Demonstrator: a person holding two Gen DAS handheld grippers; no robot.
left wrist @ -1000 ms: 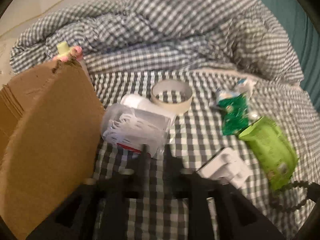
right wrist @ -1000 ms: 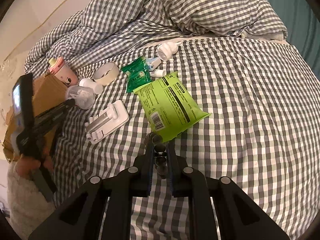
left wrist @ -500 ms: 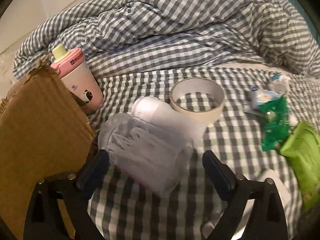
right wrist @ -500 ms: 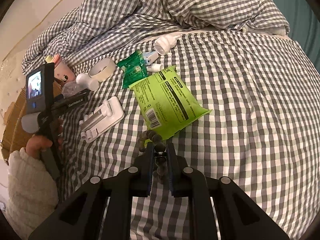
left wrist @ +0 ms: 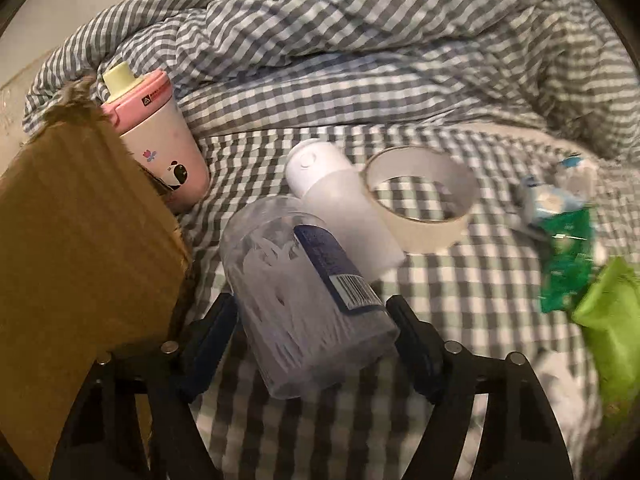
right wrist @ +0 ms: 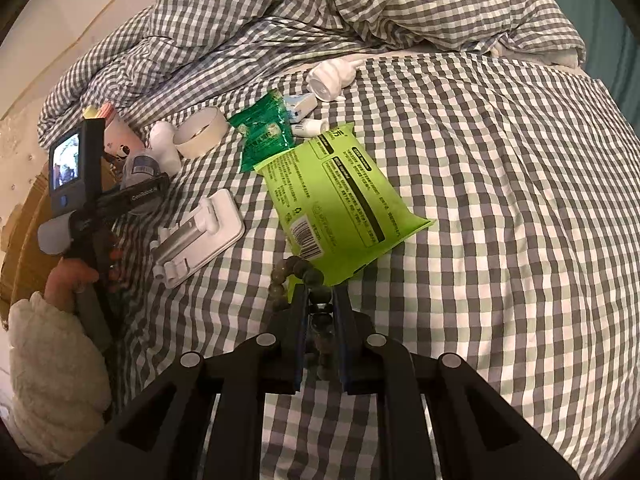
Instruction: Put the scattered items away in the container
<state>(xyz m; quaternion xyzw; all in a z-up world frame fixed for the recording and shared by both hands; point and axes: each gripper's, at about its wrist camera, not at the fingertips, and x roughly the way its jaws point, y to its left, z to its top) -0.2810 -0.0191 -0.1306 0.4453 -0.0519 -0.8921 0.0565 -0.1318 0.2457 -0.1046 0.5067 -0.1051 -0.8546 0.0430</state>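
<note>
Straddling a clear plastic jar (left wrist: 304,304), the left gripper (left wrist: 312,320) has its jaws spread wide, one finger on each side of the jar; whether the pads touch it cannot be told. The jar lies on its side on the checked bedsheet (left wrist: 460,300), packed with white sticks and bearing a dark blue label with a barcode; its print is too small to read. Just left stands the cardboard box (left wrist: 72,240), its torn flap raised. Beyond the jar lie a white bottle (left wrist: 340,200) and a tape roll (left wrist: 420,196), touching each other. A pink cup (left wrist: 160,144) with a panda picture and a warning triangle on its lid leans by the box.

The right gripper (right wrist: 320,312) is clamped on a string of dark beads (right wrist: 298,270), beside a green pouch (right wrist: 340,200) with a barcode and unreadable print. A white stand (right wrist: 200,236) lies to its left, a dark green packet (right wrist: 264,132) farther on.
</note>
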